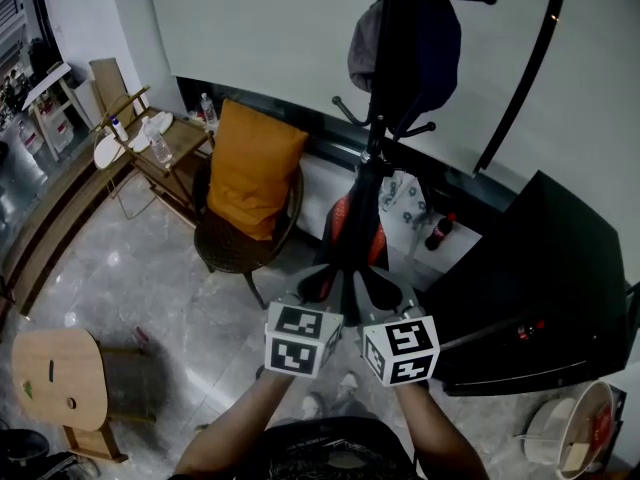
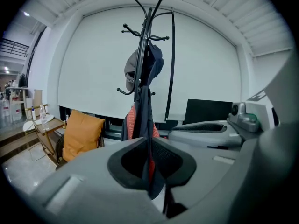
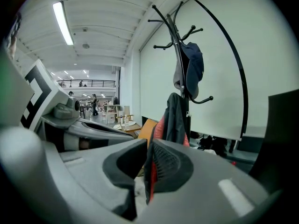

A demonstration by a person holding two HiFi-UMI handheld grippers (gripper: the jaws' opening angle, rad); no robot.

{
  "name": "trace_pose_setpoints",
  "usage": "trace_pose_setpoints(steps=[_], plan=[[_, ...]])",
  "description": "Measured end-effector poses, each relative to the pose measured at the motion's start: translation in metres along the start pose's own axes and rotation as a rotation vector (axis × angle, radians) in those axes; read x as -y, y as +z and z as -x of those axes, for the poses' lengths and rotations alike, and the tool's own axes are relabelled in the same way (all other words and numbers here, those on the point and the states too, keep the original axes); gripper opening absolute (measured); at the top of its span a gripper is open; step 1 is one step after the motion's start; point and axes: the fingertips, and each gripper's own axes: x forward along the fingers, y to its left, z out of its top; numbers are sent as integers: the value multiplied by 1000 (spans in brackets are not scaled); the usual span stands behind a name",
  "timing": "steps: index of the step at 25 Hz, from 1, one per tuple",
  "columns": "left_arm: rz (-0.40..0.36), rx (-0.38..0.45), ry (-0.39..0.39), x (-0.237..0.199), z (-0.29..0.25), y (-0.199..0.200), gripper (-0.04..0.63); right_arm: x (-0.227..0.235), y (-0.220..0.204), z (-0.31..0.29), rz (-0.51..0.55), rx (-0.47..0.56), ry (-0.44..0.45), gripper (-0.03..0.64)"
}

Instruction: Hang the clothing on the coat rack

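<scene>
A black coat rack (image 1: 385,68) stands before a white wall, with a grey cap (image 1: 363,53) and a dark item on its hooks. A dark jacket with red lining (image 1: 345,233) hangs down the pole. My left gripper (image 1: 318,286) and right gripper (image 1: 380,290) sit side by side at its lower edge. In the left gripper view the jaws (image 2: 150,160) are shut on a fold of the jacket (image 2: 140,120), below the rack (image 2: 145,41). In the right gripper view the jaws (image 3: 149,167) likewise pinch jacket cloth (image 3: 175,118), with the rack (image 3: 177,45) behind.
A wicker chair with an orange cushion (image 1: 250,168) stands left of the rack, and a wooden side table with bottles (image 1: 160,138) beyond it. A wooden stool (image 1: 60,378) is at lower left. A black panel (image 1: 540,288) and a bucket (image 1: 575,433) lie to the right.
</scene>
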Motion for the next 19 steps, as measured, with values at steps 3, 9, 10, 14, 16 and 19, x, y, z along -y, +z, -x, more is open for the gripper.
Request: trace_pose_setpoints(steps=[3, 9, 10, 14, 16, 19], plan=[[-4, 3, -12, 4, 7, -2, 25, -6, -1, 6, 3, 1, -4, 32], [5, 6, -36, 11, 17, -12, 20, -16, -5, 18, 11, -2, -14, 25], [4, 7, -37, 11, 19, -13, 18, -17, -6, 20, 12, -3, -16, 25], [2, 5, -33, 12, 26, -14, 18, -22, -5, 26, 21, 0, -23, 25], [0, 6, -35, 14, 29, -13, 18, -24, -5, 29, 22, 0, -28, 25], [3, 3, -46, 16, 32, -16, 18, -26, -4, 33, 21, -1, -33, 25]])
